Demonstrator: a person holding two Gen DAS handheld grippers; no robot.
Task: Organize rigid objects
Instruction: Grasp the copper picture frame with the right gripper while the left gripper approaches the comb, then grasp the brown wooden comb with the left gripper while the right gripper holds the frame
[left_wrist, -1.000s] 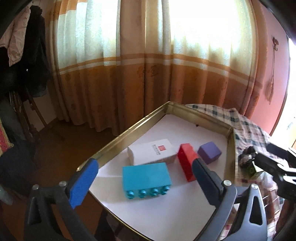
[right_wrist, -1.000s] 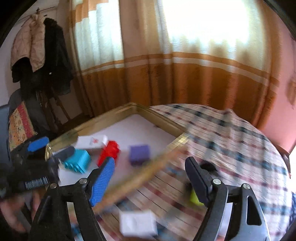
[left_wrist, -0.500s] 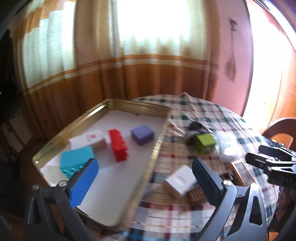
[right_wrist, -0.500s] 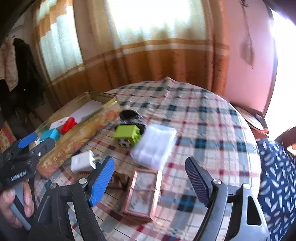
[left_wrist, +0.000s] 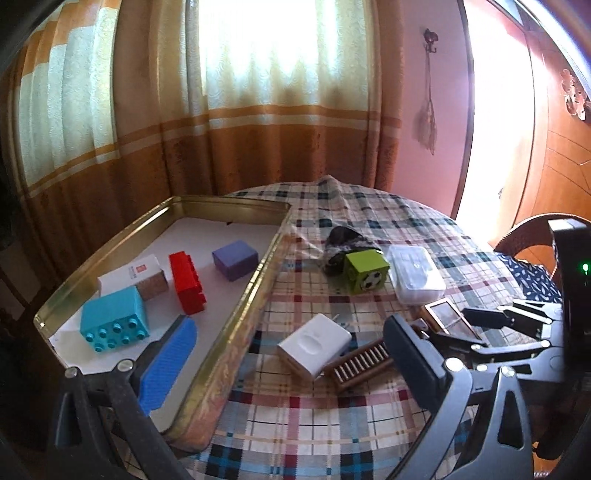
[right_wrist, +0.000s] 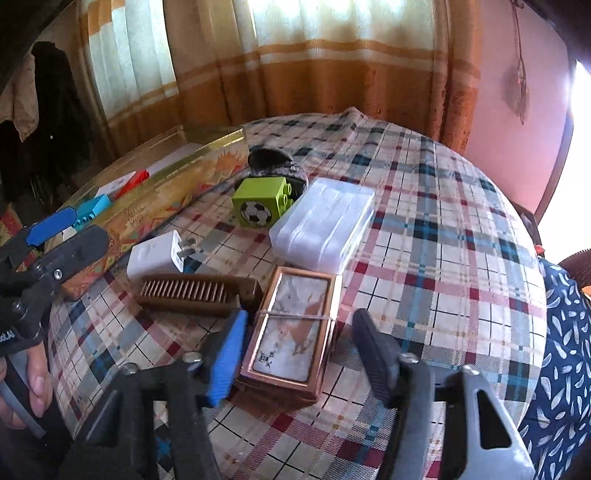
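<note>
Right gripper (right_wrist: 295, 350) fingers are closing around the copper-framed box (right_wrist: 291, 332) on the plaid worktop (right_wrist: 424, 240), blue pad just beside its left edge, black pad apart; left gripper (left_wrist: 288, 362) fingers stand released above the white charger (left_wrist: 314, 343).

Bright daylight glares through the curtains (left_wrist: 280, 74), blowing out highlights; fisheye edges bend and darken.
</note>
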